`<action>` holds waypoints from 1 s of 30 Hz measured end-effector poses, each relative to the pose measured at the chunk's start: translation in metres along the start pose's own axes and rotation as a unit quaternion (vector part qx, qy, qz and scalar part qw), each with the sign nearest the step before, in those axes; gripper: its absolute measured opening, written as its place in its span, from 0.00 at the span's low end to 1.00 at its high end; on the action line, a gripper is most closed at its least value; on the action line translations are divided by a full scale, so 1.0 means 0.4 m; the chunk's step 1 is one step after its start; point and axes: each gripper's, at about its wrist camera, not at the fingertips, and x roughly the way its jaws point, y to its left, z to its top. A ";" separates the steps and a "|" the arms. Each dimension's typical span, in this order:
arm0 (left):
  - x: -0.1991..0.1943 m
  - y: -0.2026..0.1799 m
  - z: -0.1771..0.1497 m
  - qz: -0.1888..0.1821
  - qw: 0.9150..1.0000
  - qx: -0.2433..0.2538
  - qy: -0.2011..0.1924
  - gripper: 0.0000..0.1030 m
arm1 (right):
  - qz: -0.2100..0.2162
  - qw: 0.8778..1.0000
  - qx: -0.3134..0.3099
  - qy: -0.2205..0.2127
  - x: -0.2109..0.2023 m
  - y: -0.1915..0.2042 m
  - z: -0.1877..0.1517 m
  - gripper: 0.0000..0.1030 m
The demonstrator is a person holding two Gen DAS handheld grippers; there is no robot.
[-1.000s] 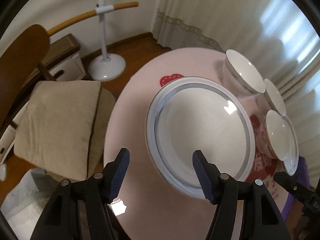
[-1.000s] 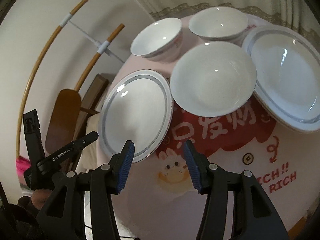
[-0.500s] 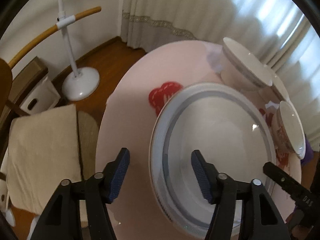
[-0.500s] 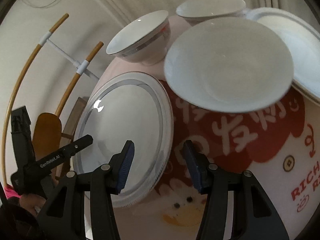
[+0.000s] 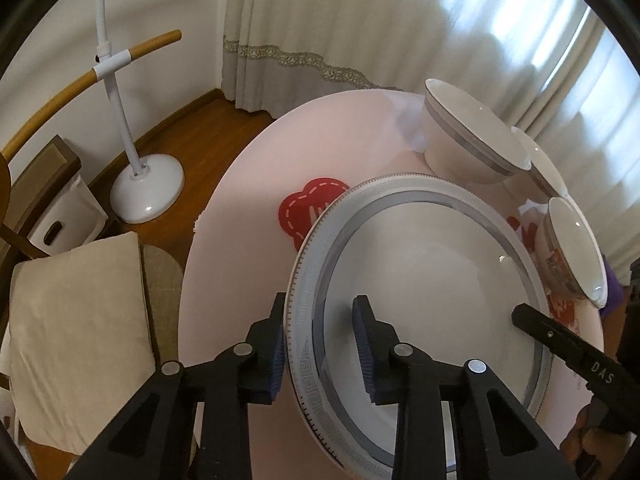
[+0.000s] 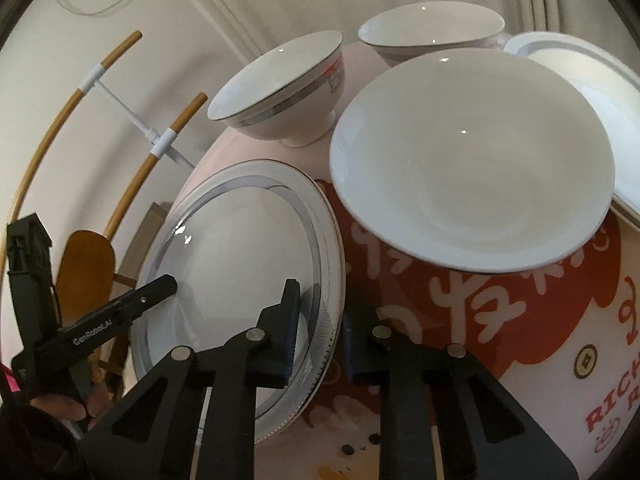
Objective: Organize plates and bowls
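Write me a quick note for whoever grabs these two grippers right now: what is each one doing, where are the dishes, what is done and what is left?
Left gripper: open, its fingers straddling the near rim of the grey-banded plate, not clamped.
Right gripper: open, straddling the opposite rim of the same plate, not clamped.
Dishes: that plate lies on the round table. A wide white bowl sits beside it, two footed bowls behind, and a second plate at the far right.
Done: nothing stacked yet, as far as shown.
Left: probably close on the plate, stack it with the other plate, then nest the bowls.
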 end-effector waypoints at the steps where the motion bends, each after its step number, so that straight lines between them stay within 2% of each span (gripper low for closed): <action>1: -0.005 0.002 -0.001 -0.002 1.000 -0.002 0.002 0.24 | 0.001 1.000 0.000 0.002 0.000 0.001 0.001 0.17; 13: -0.137 0.001 -0.037 -0.023 0.999 -0.025 0.010 0.21 | 0.020 1.000 0.007 0.016 -0.100 0.016 0.009 0.15; 18: -0.230 -0.016 -0.038 -0.035 0.999 -0.029 -0.005 0.20 | 0.027 1.000 0.000 0.015 -0.172 0.038 0.024 0.15; 24: -0.359 -0.061 -0.035 -0.061 0.997 -0.028 -0.035 0.20 | 0.031 0.999 -0.011 -0.004 -0.296 0.063 0.049 0.15; 30: -0.417 -0.157 -0.044 -0.086 0.995 -0.012 -0.050 0.20 | 0.022 0.999 -0.008 -0.023 -0.404 0.007 0.068 0.15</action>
